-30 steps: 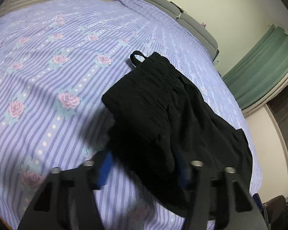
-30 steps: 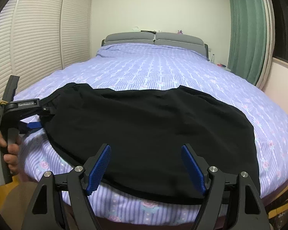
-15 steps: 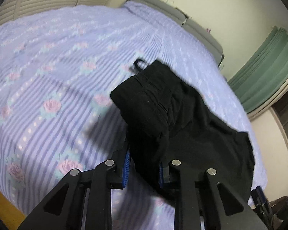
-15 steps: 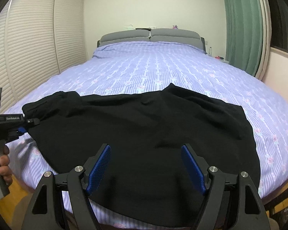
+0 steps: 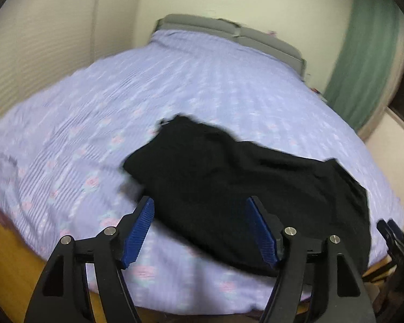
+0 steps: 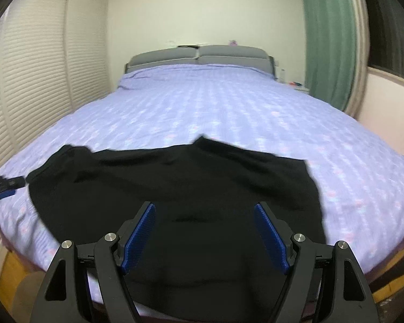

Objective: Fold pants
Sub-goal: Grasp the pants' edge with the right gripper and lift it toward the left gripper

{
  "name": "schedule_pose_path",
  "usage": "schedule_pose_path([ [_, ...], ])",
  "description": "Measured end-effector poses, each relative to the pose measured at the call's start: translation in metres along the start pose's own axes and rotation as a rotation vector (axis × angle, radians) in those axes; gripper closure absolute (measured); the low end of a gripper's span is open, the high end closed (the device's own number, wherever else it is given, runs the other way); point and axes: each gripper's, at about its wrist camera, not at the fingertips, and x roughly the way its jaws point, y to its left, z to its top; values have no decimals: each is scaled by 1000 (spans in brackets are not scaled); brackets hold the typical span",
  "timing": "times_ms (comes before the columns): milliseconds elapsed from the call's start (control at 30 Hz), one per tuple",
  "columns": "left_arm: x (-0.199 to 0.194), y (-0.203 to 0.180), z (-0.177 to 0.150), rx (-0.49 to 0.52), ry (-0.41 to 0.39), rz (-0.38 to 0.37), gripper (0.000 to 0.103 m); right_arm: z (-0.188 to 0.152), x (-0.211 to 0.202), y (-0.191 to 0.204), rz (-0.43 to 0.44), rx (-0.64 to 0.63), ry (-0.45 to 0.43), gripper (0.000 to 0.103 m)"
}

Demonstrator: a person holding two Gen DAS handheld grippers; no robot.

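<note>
**A:** Got the black pants (image 6: 180, 188) spread flat across the near end of the bed (image 6: 229, 113), on the lilac striped bedspread with pink roses. Reaches right to the foot edge, maybe hanging a bit over it. Bunched and a little wrinkled at the far left corner in the right wrist view.

**B:** Same from the left wrist view: pants (image 5: 242, 183) lying on the bed (image 5: 94, 113), near edge, toward the right side. Pretty blurry though, so can't make out seams or waistband.

**A:** And the left gripper (image 5: 200, 231)?

**B:** Spread wide, blue pads apart, nothing between them. Hovering above the near left part of the pants, not touching the fabric as far as visible. Also showing at the far left in the right wrist view (image 6: 2, 185), just beside the pants corner.

**A:** Right gripper (image 6: 204, 235) also wide, empty, pads well apart, over the near middle of the pants. Can't tell if brushing the cloth or just above it.

**B:** Background: grey headboard (image 6: 199, 55) at the far end, green curtain (image 6: 328, 37) on the right, white slatted closet doors (image 6: 35, 80) on the left.
</note>
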Motion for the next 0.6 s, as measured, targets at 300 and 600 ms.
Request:
schedule_pose_path([
  [300,44,-138,34,150,-65,-165,20,34,50,-118,36,72,176,27],
  [600,98,-189,47,88,-69,-159,20,51,131,-168,162,137,263,29],
])
